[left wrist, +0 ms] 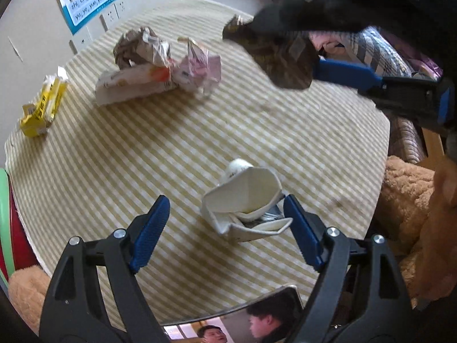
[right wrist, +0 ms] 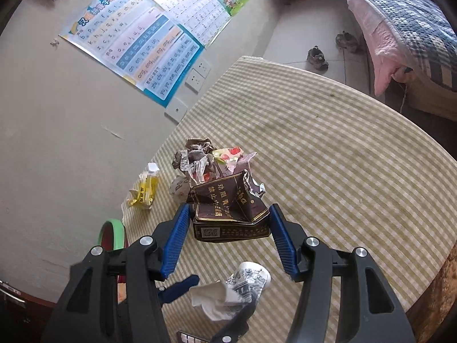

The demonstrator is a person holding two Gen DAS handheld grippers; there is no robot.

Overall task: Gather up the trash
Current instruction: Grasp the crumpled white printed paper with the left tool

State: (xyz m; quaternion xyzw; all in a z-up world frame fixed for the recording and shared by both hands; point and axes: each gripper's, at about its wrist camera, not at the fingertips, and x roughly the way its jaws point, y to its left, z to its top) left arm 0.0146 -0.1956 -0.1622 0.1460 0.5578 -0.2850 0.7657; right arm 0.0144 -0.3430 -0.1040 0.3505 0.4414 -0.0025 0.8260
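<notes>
My right gripper [right wrist: 228,214] is shut on a crushed brown cigarette pack [right wrist: 228,214] and holds it above the round checked table [right wrist: 342,185]; the pack also shows in the left wrist view [left wrist: 282,60]. My left gripper [left wrist: 225,208] is open around a crumpled white paper cup [left wrist: 242,200] lying on the table; its right finger touches the cup. The cup also shows in the right wrist view [right wrist: 237,291]. A pile of crumpled wrappers [left wrist: 160,63] lies at the far side. A yellow packet [left wrist: 42,105] lies at the left edge.
A wall with posters [right wrist: 137,45] and sockets stands behind the table. A bed with quilts [right wrist: 414,28] is at the right, shoes [right wrist: 317,57] on the floor. A green-rimmed bin [right wrist: 112,234] stands left of the table. A phone [left wrist: 237,323] lies at the near edge, plush toys beside.
</notes>
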